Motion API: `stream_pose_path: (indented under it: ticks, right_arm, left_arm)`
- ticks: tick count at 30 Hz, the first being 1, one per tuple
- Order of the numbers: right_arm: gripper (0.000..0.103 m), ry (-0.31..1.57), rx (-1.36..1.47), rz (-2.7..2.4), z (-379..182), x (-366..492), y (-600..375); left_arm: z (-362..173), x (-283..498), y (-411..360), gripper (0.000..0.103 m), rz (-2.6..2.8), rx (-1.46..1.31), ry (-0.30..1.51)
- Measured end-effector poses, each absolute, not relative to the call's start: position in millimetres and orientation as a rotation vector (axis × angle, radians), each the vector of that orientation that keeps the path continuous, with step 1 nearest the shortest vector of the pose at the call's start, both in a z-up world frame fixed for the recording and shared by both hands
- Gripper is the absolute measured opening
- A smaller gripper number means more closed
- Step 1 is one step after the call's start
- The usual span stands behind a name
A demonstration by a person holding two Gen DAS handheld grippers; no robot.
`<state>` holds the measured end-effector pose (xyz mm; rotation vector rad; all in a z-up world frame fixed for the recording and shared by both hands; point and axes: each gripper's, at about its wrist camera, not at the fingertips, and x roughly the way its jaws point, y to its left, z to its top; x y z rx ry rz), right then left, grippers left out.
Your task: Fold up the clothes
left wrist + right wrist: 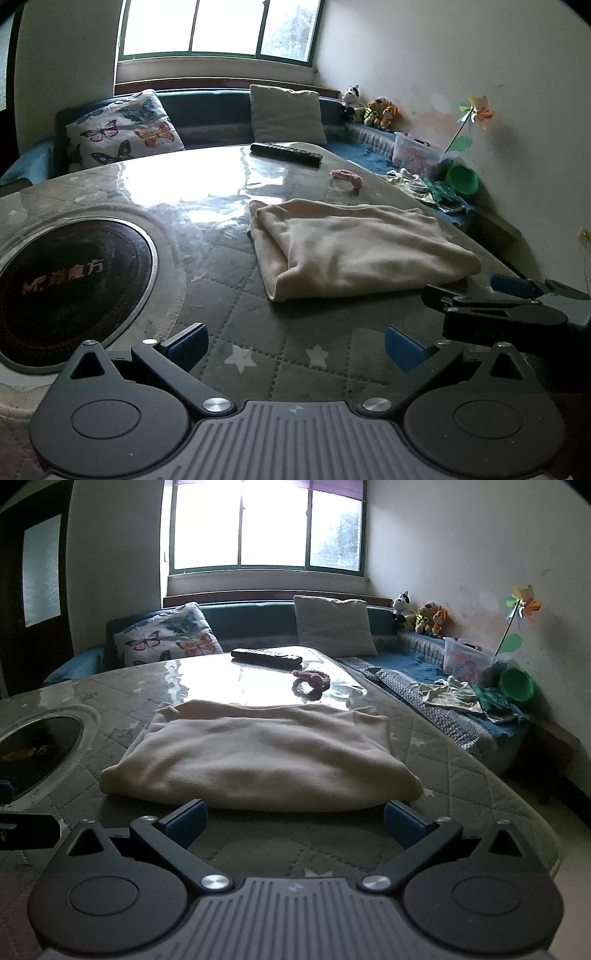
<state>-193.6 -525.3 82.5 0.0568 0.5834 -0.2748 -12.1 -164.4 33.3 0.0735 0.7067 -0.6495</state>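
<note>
While it lies folded into a thick, roughly rectangular bundle, the cream garment rests flat on the quilted cover of the bench, toward the right half of the top. Its near folded edge faces the right gripper, whose blue-padded fingers stand wide apart just short of that edge, holding nothing. From the left wrist view the same garment sits ahead and to the right, and the left gripper hovers over bare quilted surface with its fingers also spread wide and empty. The right gripper shows at the right edge of that view, just beside the garment's near corner.

Beyond the garment, on the glossy part of the bench, lies a pink fabric loop, and farther back a black remote control. To the left, a round dark plate with a metal rim is set into the bench top; orange lettering shows on it.

Behind the bench runs a blue sofa with a butterfly-print cushion and a plain grey cushion. Along its right arm sit small stuffed toys, a clear plastic box, a green bowl, a paper pinwheel and some loose clothes. A bright window fills the back wall.
</note>
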Motion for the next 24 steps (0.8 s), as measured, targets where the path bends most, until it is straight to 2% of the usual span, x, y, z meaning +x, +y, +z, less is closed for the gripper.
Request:
stream_pose_path:
  ticks: [24]
  right_arm:
    - [0.103, 0.589, 0.070, -0.277, 80, -192, -526]
  left_arm:
    - [27, -14, -180, 0.103, -0.658, 0.123, 0.733]
